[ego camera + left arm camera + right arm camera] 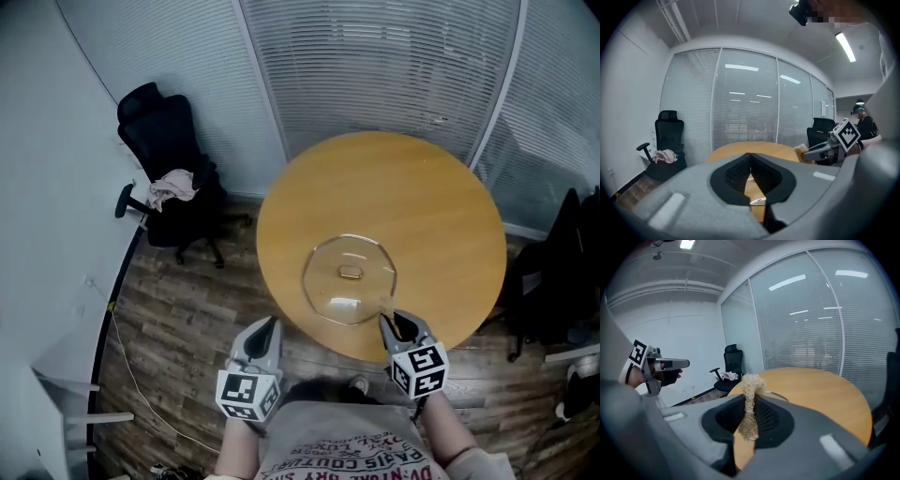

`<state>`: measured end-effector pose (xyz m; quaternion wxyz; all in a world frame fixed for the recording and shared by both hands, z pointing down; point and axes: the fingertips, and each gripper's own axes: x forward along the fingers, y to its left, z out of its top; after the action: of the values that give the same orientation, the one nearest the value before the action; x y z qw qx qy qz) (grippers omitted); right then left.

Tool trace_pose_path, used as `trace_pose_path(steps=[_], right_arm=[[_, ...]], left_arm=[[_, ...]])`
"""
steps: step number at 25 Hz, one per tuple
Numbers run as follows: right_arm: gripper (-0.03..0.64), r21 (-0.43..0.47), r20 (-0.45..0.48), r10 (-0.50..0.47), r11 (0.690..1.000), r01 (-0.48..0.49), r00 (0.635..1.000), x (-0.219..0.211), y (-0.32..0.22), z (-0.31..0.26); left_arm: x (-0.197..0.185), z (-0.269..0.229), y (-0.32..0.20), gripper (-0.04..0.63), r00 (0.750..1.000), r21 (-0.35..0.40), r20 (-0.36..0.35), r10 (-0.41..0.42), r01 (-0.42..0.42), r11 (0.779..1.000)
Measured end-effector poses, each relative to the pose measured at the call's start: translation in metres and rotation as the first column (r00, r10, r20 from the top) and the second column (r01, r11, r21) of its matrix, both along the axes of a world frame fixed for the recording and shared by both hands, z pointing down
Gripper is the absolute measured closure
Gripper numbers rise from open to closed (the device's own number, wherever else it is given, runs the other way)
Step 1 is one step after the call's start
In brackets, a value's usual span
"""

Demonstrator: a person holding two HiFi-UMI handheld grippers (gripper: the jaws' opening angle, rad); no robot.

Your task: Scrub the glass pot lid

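1. Round wooden table (422, 206) in a blind-walled office; black chair (164, 136) with a cloth (174, 186) on it at far left.
2. Glass pot lid (328, 281) lies flat on the table's near part, knob (350, 272) up.
3. Right gripper (392, 325) at the near table edge, jaws clamped on a beige scrubber (750, 401); its tip is by the lid's near-right rim, contact unclear.
4. Left gripper (273, 323) at near left, off the table over the wood floor (187, 309), jaws pressed together, nothing between.
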<state>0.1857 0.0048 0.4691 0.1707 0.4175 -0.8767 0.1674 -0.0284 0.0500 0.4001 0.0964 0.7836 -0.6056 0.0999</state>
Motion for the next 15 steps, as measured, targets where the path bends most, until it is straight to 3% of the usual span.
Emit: trace_pose_path(steps=[4,8,15], right_arm=[[0.563,-0.020,-0.019,0.024,0.999,-0.024,1.000,-0.003,-0.025,0.012],[0.563,-0.026,-0.055,0.054,0.998,-0.056,0.997,-0.007,-0.054,0.022],[0.563,-0.048,-0.115,0.084,0.995,-0.090,0.990,-0.043,-0.114,0.038]], left_arm=[[-0.002,0.014,-0.033,0.588,1.000,-0.022,-0.026,0.015,-0.015,1.000],[0.000,0.021,-0.072,0.588,0.996,-0.015,-0.043,0.080,-0.080,0.997],[-0.035,0.028,-0.147,0.588,0.985,-0.001,-0.066,0.158,-0.158,0.987]])
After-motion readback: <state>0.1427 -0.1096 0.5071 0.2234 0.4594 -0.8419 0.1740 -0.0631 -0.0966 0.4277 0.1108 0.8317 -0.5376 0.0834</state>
